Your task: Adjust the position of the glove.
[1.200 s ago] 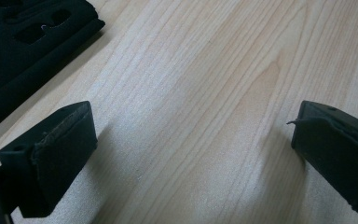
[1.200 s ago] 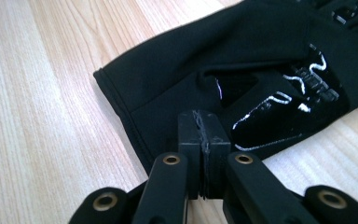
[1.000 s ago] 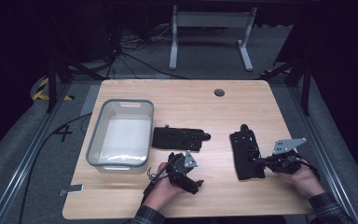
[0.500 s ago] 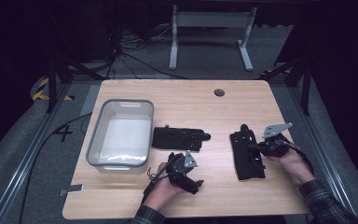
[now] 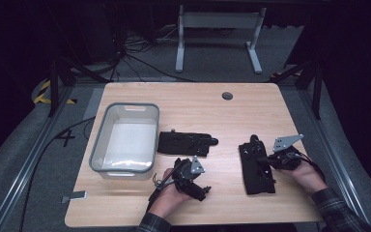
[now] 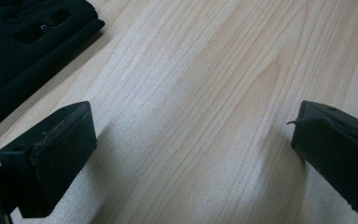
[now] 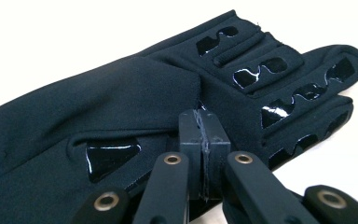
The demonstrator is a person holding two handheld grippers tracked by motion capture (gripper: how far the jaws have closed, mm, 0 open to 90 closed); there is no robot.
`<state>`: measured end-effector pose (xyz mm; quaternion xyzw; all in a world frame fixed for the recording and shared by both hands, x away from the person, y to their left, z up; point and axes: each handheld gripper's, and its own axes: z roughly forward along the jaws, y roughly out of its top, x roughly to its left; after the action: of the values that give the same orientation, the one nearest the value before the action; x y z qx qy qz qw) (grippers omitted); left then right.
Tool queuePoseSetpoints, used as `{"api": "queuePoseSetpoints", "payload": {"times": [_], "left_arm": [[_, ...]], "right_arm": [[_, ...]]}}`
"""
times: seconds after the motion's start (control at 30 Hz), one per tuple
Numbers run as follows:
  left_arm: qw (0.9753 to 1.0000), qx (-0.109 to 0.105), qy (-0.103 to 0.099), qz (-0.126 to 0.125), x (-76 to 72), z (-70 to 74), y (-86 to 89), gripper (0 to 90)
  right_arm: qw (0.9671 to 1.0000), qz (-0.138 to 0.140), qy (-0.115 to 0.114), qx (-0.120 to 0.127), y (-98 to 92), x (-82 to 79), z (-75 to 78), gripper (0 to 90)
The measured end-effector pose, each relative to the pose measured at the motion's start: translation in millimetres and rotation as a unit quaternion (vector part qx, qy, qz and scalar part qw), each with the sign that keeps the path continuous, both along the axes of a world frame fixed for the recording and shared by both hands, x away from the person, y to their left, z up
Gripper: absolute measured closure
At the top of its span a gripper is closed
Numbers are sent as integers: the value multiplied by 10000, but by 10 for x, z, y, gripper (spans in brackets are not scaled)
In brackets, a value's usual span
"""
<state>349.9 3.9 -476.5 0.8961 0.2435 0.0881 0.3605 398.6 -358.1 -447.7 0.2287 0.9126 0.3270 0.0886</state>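
On the wooden table (image 5: 193, 104), seen from the high view, a clear plastic bin (image 5: 125, 140) serves as the landmark. Just to the right of the bin lies one black glove (image 5: 186, 143), flat, its length running away from the bin. Well to the right of the bin, past that glove, a second black glove (image 5: 256, 166) lies flat with its fingers pointing away from the person. The right gripper (image 5: 273, 162), held in the person's right hand (image 5: 306, 176), sits at the right edge of this second glove, touching it, with its grey plate (image 5: 286, 141) raised above. The left gripper (image 5: 204, 190), held in the left hand (image 5: 169, 198), rests low on the table, near the bin's near right corner and just in front of the first glove

Along the left gripper view, the two black jaws stand spread wide apart with only bare wood between them; the left gripper (image 6: 191, 154) pinches nothing. An edge of a black glove (image 6: 23, 51) shows at the upper left

Along the right gripper view, the right gripper (image 7: 203, 140) has its jaws pressed together against the second glove (image 7: 135, 88), apparently nipping a fold of its cloth; glossy patches mark the glove's fingers
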Motion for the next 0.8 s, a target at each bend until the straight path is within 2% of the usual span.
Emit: {"api": "queuePoseSetpoints", "payload": {"times": [0.37, 0.5, 0.57, 0.6, 0.73, 0.77, 0.8], "left_arm": [[10000, 0, -1, 6, -1, 0, 0, 2], [10000, 2, -1, 6, -1, 0, 0, 2], [10000, 2, -1, 8, -1, 0, 0, 2], [10000, 0, 2, 10, -2, 0, 0, 2], [10000, 0, 2, 10, -2, 0, 0, 2], [10000, 1, -2, 11, -2, 0, 0, 2], [10000, 1, -2, 11, -2, 0, 0, 2]], "right_arm": [[9999, 88, 61, 22, 56, -371, -8, 898], [9999, 102, 62, 23, 60, -405, -7, 896], [9999, 127, 69, 52, 49, -395, 6, 830], [9999, 76, -10, 96, 33, -392, 29, 798], [9990, -285, -195, 290, -114, -345, 119, 686], [9979, -472, -294, 331, -183, -313, 131, 634], [9979, -472, -294, 331, -183, -313, 131, 634]]}}
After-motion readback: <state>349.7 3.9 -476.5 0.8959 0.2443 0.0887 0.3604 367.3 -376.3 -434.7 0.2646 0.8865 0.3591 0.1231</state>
